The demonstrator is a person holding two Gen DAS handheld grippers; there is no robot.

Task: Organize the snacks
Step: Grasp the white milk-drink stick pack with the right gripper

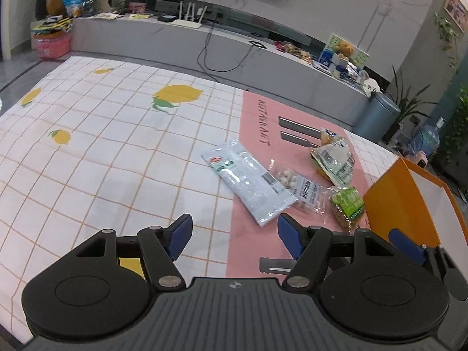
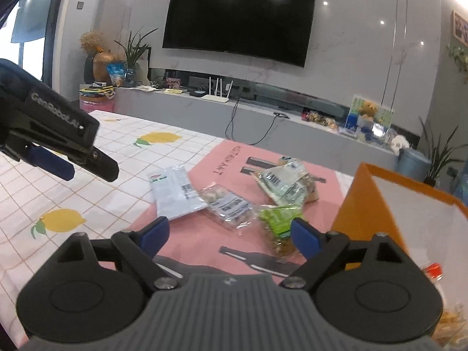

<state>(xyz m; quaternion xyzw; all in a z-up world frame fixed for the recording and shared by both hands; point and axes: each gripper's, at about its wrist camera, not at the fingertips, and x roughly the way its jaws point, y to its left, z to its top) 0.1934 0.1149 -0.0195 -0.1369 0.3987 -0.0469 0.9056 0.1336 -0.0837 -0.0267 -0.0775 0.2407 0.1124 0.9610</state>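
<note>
Both the left gripper (image 1: pixel 234 235) and right gripper (image 2: pixel 231 237) had their fingers apart and empty, ready to move the snack bags (image 2: pixel 228 203) lying on the worktop (image 1: pixel 111 158) beside the orange box (image 2: pixel 362 204).

— What hangs on the marble wall?
— A dark curved television (image 2: pixel 239 19), above a long grey media console (image 2: pixel 263 108) carrying a white router (image 2: pixel 216 96) with upright antennas.

— And at the sides?
— Left, a gold vase (image 2: pixel 102 63) beside a potted plant (image 2: pixel 136 49); right, a teddy bear (image 2: pixel 369 108) and a grey-blue bin (image 1: pixel 377 114).
</note>
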